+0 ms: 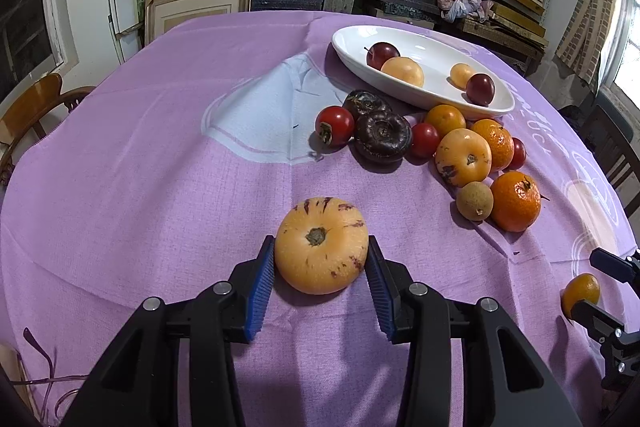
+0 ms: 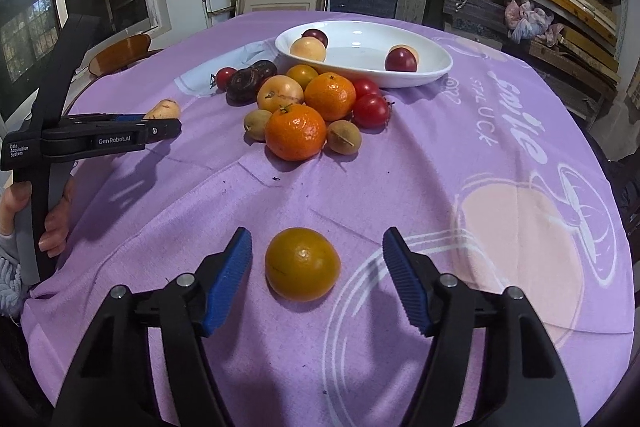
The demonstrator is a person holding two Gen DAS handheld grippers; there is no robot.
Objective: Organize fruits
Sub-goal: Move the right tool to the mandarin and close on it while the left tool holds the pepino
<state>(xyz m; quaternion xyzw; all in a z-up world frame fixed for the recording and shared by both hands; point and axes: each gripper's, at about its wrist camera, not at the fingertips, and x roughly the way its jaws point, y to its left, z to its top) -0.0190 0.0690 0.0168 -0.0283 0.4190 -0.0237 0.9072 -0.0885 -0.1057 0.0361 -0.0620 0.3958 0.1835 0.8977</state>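
Bare purple tabletop (image 2: 460, 155) lies open right of the fruit pile (image 2: 304, 107) and white dish (image 2: 436, 61). Left hand-held gripper (image 1: 320, 263), angled down, clamps a speckled yellow melon (image 1: 321, 245). Right hand-held gripper (image 2: 317, 267), half-spread, straddles a dull orange (image 2: 302, 264) without touching

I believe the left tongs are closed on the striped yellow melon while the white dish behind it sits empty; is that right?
Not quite. The left tongs do grip the striped yellow melon, but the white dish is not empty: the left wrist view shows four fruits in it, two dark red and two pale orange.
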